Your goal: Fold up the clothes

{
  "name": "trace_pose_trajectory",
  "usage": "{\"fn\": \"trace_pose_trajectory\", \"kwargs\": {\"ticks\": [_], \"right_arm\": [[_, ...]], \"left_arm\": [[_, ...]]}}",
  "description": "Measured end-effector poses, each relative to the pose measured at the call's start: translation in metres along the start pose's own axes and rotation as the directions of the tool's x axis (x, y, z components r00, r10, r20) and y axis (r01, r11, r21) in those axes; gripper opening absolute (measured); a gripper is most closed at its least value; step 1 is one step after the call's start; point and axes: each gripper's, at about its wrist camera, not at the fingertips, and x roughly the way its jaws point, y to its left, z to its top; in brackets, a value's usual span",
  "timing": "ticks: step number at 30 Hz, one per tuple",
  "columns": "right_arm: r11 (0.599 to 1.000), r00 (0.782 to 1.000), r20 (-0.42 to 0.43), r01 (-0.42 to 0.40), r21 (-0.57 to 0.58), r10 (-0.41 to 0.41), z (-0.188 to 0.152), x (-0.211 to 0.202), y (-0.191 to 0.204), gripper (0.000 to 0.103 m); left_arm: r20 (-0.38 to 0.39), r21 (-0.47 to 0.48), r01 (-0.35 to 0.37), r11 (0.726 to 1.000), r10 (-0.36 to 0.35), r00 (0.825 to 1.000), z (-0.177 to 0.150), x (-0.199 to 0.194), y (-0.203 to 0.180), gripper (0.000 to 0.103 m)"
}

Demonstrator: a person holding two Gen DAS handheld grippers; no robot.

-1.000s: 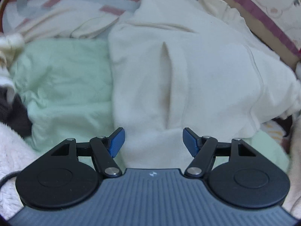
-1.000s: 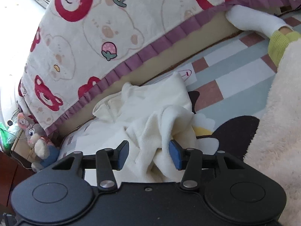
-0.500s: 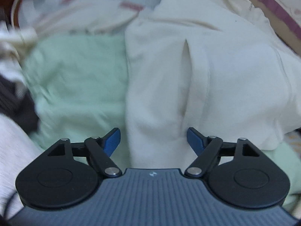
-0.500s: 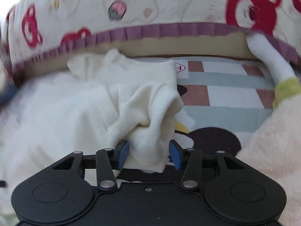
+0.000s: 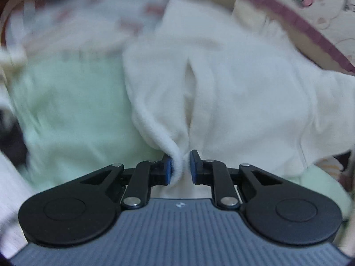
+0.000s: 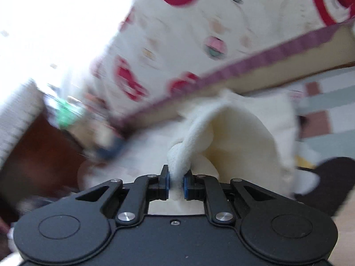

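The left gripper [image 5: 180,166] fingers pinch a hem fold of the cream fleece garment [image 5: 233,93], which spreads toward 12 o'clock over a mint-green garment [image 5: 73,110]. The right gripper [image 6: 176,182] fingers clamp a bunched edge of the same fleece, rising toward 1 o'clock before the bear-print bedspread [image 6: 199,22]. Both hold equally close.

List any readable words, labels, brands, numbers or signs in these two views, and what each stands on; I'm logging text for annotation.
No words or numbers can be read in either view.
A small white logo mark sits on the left gripper's grey ribbed body; it is a symbol, not letters.
A blurred dark line of marks lies on pale fabric above the green garment: too smeared to read.
A small tag past the white fleece garment: too blurred to read.
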Motion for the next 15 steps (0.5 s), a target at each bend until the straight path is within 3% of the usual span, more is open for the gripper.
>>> {"fn": "trace_pose_trajectory", "kwargs": {"ticks": [2,5,7,9,12,15], "right_arm": [[0.997,0.997,0.034,-0.068,0.028,0.067,-0.001,-0.008,0.002,0.015],[0.995,0.994,0.075,-0.08,0.066,0.075,0.001,-0.012,0.001,0.015],[0.997,0.993,0.119,-0.009,0.071,0.001,0.01,-0.01,0.0,0.015],[0.991,0.981,0.143,0.124,0.045,-0.13,0.02,-0.003,-0.001,0.015],[0.949,0.934,0.165,0.314,0.038,-0.316,0.035,0.015,-0.012,0.015],[0.912,0.899,0.165,0.385,0.143,-0.405,0.035,0.031,-0.045,0.015]], "left_arm": [[0.063,0.038,-0.012,0.999,0.009,0.998,0.009,-0.008,0.0,0.015],[0.102,0.073,0.027,0.997,-0.034,0.994,0.036,-0.005,-0.004,0.014],[0.127,0.089,0.06,0.994,-0.071,0.989,0.061,0.0,-0.007,0.013],[0.154,0.09,0.092,0.992,-0.105,0.982,0.091,0.01,-0.008,0.012],[0.178,0.094,0.096,0.991,-0.112,0.978,0.128,0.033,0.001,0.012],[0.178,0.1,0.082,0.992,-0.099,0.979,0.143,0.063,0.01,0.012]]}}
